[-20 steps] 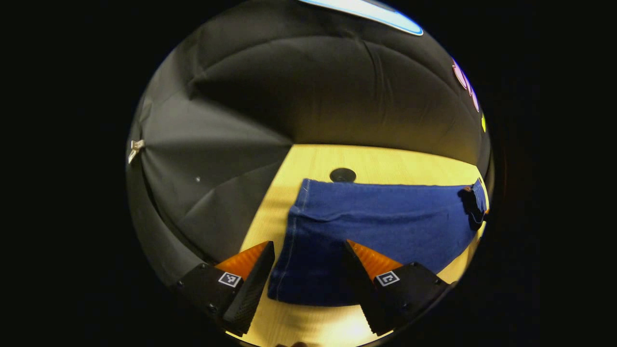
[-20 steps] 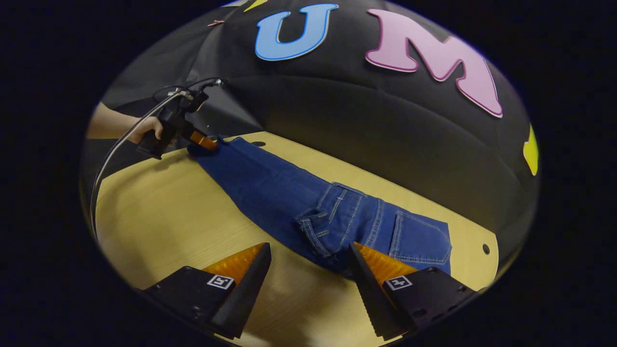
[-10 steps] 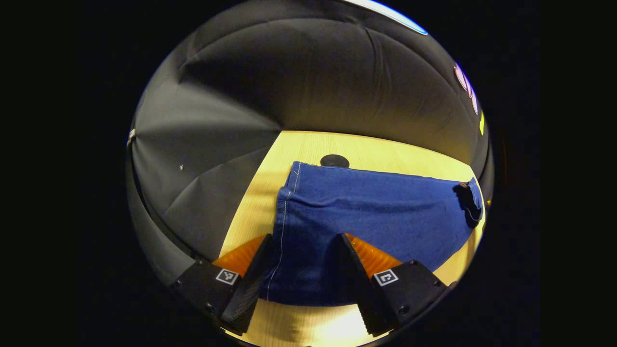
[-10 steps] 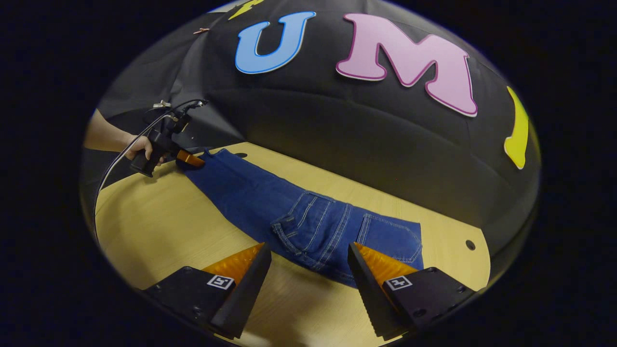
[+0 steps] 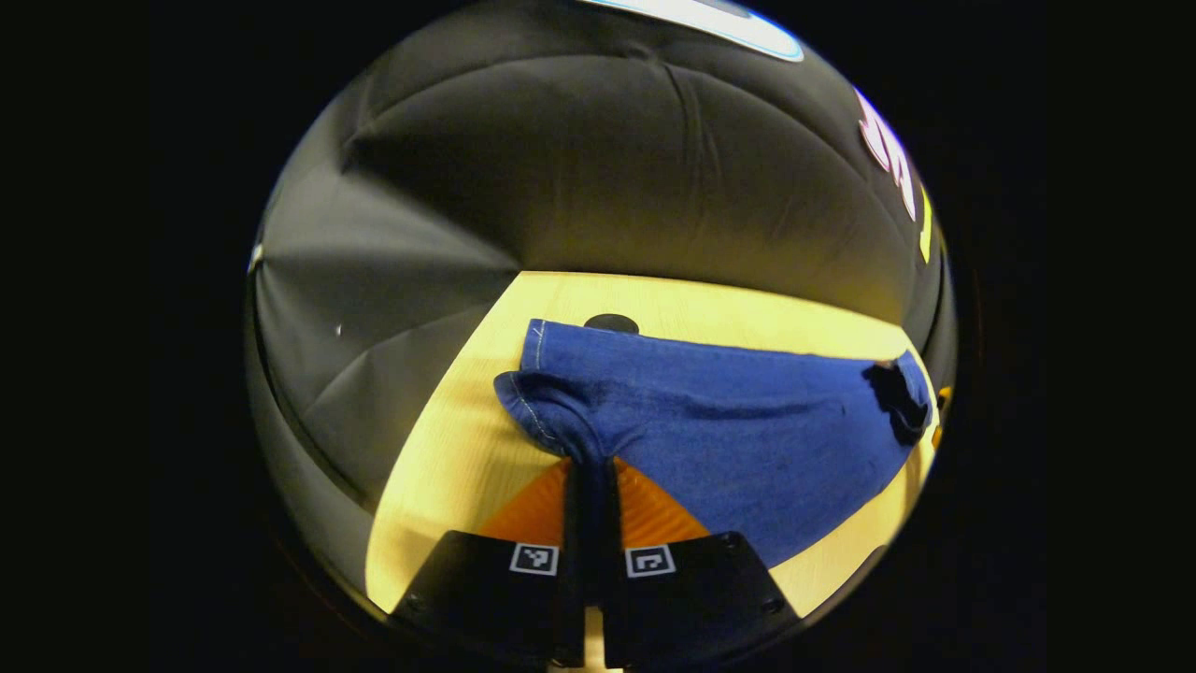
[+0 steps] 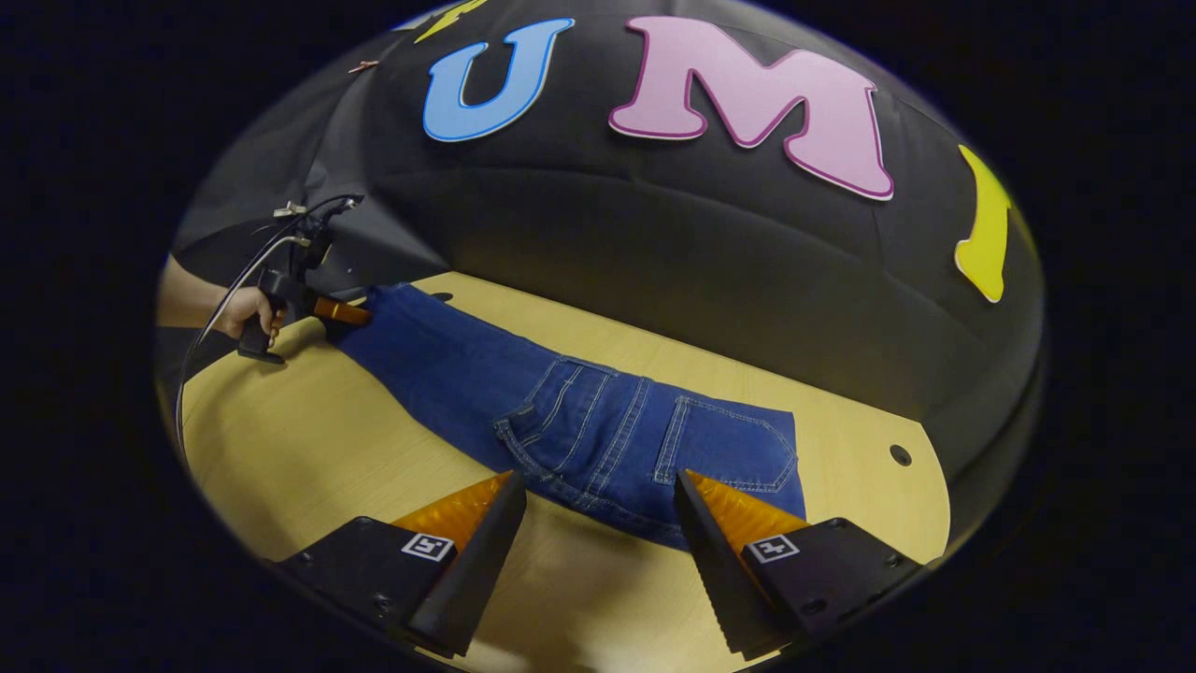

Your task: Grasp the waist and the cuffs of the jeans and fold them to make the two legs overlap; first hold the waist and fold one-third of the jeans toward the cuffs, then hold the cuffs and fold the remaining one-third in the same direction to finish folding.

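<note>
I see the jeans (image 6: 579, 421) stretched flat across the wooden table (image 6: 327, 449), black cloth wall behind. My left gripper (image 5: 590, 467) pinches the cuffs (image 5: 542, 411); my right gripper (image 6: 598, 509) is spread wide near the waist (image 6: 747, 467).

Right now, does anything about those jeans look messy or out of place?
Only the cuff: it is bunched and lifted where the left gripper pinches it. The rest of the jeans lie flat on the table.

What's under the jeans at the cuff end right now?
The wooden table lies under the jeans. Beyond the cuff, a dark round hole peeks out, partly covered by denim. The left gripper pinches the cuff; anything beneath the cloth is hidden.
</note>
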{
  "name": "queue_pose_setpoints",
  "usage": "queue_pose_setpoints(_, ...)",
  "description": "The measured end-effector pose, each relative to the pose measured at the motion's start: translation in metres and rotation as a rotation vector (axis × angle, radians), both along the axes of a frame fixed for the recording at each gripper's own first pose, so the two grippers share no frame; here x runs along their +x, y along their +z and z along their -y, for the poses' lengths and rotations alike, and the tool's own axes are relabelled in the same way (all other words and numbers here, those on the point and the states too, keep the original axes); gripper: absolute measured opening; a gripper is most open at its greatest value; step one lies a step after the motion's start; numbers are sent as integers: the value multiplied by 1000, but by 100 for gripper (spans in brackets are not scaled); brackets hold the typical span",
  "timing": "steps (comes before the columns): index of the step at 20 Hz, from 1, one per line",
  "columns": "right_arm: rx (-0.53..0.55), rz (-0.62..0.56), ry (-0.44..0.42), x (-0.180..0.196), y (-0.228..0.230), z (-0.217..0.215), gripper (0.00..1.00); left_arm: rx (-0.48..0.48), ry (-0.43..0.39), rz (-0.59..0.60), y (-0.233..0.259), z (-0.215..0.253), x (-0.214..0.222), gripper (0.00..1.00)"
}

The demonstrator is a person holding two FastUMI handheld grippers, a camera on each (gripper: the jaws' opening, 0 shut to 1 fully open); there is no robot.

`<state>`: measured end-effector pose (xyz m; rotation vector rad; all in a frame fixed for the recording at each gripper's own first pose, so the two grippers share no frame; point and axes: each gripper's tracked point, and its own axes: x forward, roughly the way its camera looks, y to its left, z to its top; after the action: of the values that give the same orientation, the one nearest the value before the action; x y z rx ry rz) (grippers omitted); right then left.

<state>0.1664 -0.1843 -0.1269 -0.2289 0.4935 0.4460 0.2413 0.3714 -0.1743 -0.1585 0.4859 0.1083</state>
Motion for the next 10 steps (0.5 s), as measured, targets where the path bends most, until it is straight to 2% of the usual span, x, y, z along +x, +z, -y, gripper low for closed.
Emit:
queue_pose_setpoints(1, -3, 5, -10, 3, 2, 4, 97, -31, 12, 17, 2, 3, -2, 8)
queue_pose_setpoints(4, 1, 16, -47, 10, 10, 20, 97, -113, 60, 51, 3, 4, 2, 6)
queue_pose_setpoints(10, -3, 40, -116, 15, 25, 61, 97, -165, 89, 136, 40, 2, -9, 3)
